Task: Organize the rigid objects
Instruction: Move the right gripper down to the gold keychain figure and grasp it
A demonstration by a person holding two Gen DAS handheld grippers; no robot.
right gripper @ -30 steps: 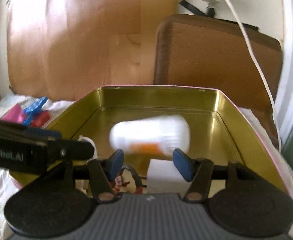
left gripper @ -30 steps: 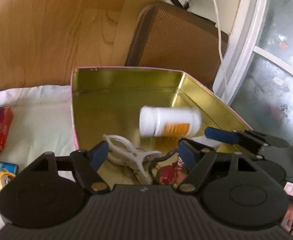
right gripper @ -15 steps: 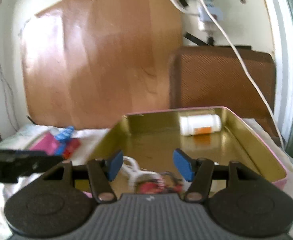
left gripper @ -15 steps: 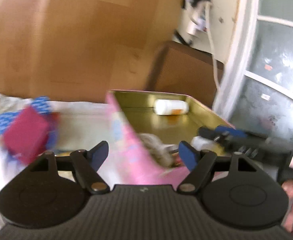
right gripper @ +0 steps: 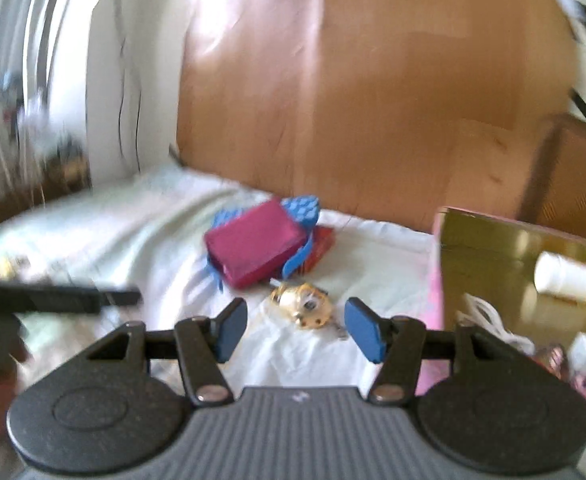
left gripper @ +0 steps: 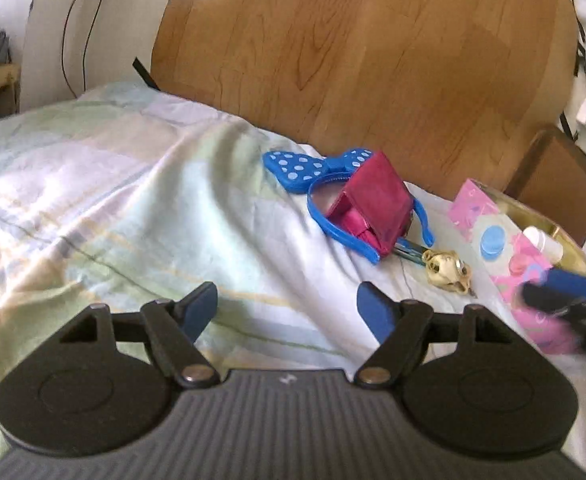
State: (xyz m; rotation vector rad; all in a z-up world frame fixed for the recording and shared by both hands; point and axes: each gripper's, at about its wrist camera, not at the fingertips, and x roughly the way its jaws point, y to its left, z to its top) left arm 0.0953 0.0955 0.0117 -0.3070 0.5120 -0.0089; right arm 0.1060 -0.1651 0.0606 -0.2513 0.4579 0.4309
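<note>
A pink tin with a gold inside [left gripper: 489, 236] [right gripper: 489, 248] stands on the bed at the right. A white pill bottle [right gripper: 567, 279] [left gripper: 543, 242] lies inside it with a white clip [right gripper: 489, 316]. On the sheet lie a magenta box [left gripper: 377, 204] [right gripper: 255, 248], a blue polka-dot headband [left gripper: 305, 168] [right gripper: 303, 206] and a small gold trinket [left gripper: 447, 272] [right gripper: 305, 300]. My left gripper [left gripper: 287, 310] is open and empty over bare sheet. My right gripper [right gripper: 295, 330] is open and empty, just short of the gold trinket.
A wooden headboard [left gripper: 373, 48] rises behind the bed. A brown chair back [left gripper: 553, 176] stands at the far right. A red packet [right gripper: 321, 248] lies behind the magenta box. The right gripper's finger [left gripper: 569, 284] shows in the left wrist view by the tin.
The white bottle dropped from mid-air into the tin and rolled to its far side. Both grippers swung left from over the tin toward the loose objects on the sheet.
</note>
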